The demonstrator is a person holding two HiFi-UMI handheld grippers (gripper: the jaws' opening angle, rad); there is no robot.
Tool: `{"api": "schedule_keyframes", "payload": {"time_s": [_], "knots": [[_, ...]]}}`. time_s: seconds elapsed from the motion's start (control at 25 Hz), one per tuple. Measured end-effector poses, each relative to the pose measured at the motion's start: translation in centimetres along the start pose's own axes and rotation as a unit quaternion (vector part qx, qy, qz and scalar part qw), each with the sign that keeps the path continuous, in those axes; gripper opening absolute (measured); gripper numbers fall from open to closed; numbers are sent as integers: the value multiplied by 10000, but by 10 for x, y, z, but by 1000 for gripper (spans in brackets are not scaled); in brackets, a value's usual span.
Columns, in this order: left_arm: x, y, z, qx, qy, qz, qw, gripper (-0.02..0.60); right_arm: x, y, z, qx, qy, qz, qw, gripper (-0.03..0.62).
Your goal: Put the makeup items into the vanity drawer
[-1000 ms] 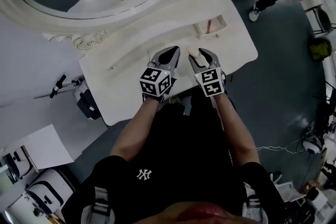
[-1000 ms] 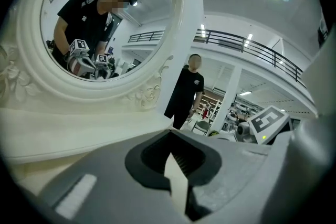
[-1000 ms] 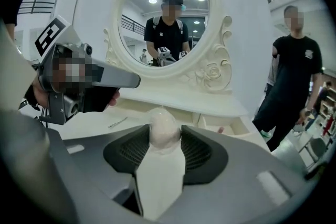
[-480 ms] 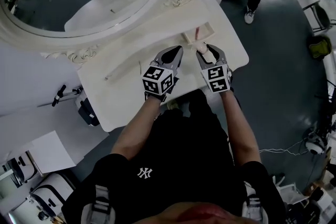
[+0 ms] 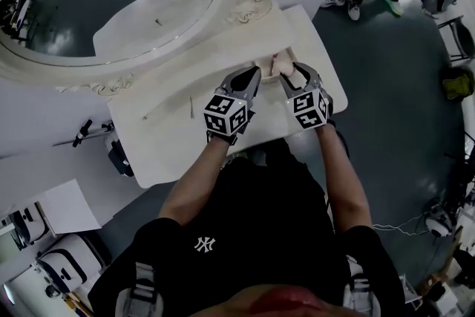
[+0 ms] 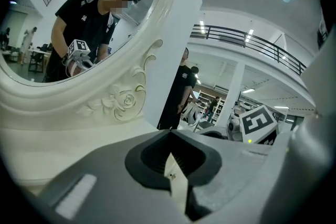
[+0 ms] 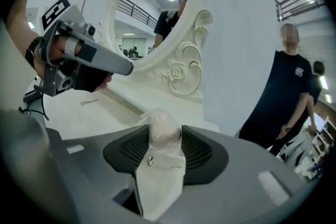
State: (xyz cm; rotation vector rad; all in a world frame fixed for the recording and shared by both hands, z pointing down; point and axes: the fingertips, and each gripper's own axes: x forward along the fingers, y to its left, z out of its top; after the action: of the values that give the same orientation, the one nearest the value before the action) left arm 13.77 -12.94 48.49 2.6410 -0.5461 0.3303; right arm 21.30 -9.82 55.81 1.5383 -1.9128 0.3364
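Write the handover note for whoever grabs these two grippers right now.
Left gripper: shut, empty, over the cream-white vanity top.
Right gripper: shut on the pale pink egg-shaped makeup sponge in clear wrap, held over the vanity's right end.
Small open cream drawer: just ahead of the grippers, mostly hidden; its contents cannot be told.
Done: the sponge is picked up.
Left: lower it into the drawer and release. The thin pale stick on the left part of the tabletop probably goes in too.
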Motion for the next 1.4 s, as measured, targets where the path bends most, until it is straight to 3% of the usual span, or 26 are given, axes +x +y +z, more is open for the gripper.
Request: {"api": "schedule_keyframes", "payload": {"time_s": [0.32, 0.84, 1.0, 1.4], "knots": [[18, 13, -1, -100, 32, 274, 9996, 0, 32, -5, -14, -523, 247, 537, 9969, 218], [15, 26, -4, -223, 33, 502, 9985, 0, 51, 2, -19, -485, 405, 853, 9944, 264], [8, 25, -1, -193, -9, 479, 9987, 0, 41, 2, -1, -401, 193, 666, 9968, 226], [-35, 27, -2, -99, -77, 424, 9990, 0, 10, 34, 55, 15, -534, 194, 9984, 56]]}}
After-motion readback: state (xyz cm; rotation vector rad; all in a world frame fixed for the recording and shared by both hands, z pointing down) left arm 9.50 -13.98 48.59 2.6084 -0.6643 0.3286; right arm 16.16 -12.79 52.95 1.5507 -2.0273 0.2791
